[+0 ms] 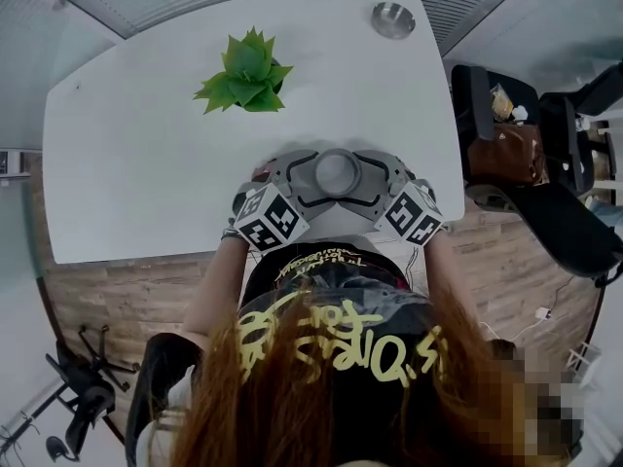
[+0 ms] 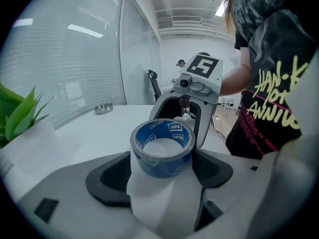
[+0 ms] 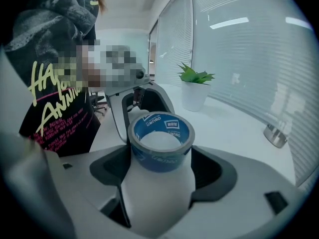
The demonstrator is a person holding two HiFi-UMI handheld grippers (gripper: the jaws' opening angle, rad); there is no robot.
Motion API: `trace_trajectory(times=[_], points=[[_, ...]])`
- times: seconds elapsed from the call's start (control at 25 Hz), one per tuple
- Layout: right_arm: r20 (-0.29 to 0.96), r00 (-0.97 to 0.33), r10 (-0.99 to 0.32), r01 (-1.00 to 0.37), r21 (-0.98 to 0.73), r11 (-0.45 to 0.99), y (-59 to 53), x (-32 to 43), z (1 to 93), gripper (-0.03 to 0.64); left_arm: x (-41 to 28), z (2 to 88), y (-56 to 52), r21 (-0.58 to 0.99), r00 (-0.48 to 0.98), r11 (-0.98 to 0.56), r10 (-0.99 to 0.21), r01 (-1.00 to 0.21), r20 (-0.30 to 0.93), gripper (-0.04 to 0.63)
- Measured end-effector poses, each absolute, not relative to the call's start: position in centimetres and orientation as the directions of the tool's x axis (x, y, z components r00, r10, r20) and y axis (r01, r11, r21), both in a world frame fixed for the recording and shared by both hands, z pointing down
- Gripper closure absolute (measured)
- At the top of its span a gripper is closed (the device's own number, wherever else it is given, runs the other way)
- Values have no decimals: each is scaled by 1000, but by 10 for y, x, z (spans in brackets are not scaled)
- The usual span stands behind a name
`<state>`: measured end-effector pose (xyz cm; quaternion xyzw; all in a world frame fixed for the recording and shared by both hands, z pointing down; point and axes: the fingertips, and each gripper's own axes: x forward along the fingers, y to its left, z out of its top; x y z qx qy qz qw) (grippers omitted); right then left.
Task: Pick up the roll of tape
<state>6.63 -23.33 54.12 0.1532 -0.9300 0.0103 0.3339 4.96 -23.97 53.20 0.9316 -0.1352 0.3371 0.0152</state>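
At the near edge of the white table [image 1: 146,163], the left gripper [image 2: 162,171] is held with its jaws apart, and the roll of tape [image 1: 336,173] is seen standing flat on the tabletop between them. The dark pads lie just beside its sides, and whether they press on it cannot be told. From the opposite side the right gripper [image 3: 162,166] is set the same way, jaws spread and the same roll framed between them, so the roll is ringed by both tools. A clash of the facing jaw tips is judged the main risk if both are closed at once: the roll could be squeezed unevenly, tipped, or pushed off the close table edge toward the person. A one-sided closing could slide the smooth roll instead of seizing it. Open tabletop is left beyond the roll: the potted plant [image 1: 245,71] stands well apart at the far left, the metal bowl [image 1: 393,19] well apart at the far right corner, and nothing is seen above to hinder a lift
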Motion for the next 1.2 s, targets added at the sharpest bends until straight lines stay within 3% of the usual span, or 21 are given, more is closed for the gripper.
trace_trajectory(times=[0.72,1.2], points=[[606,-734,-307,-302,114,947,-232,71,518,255,53,511,-234,-70,782,-966,-243,-249,574,238],[490,-810,-323,-296,135,946,-240,64,464,255,52,456,-242,-127,817,-964,-266,-234,512,241]])
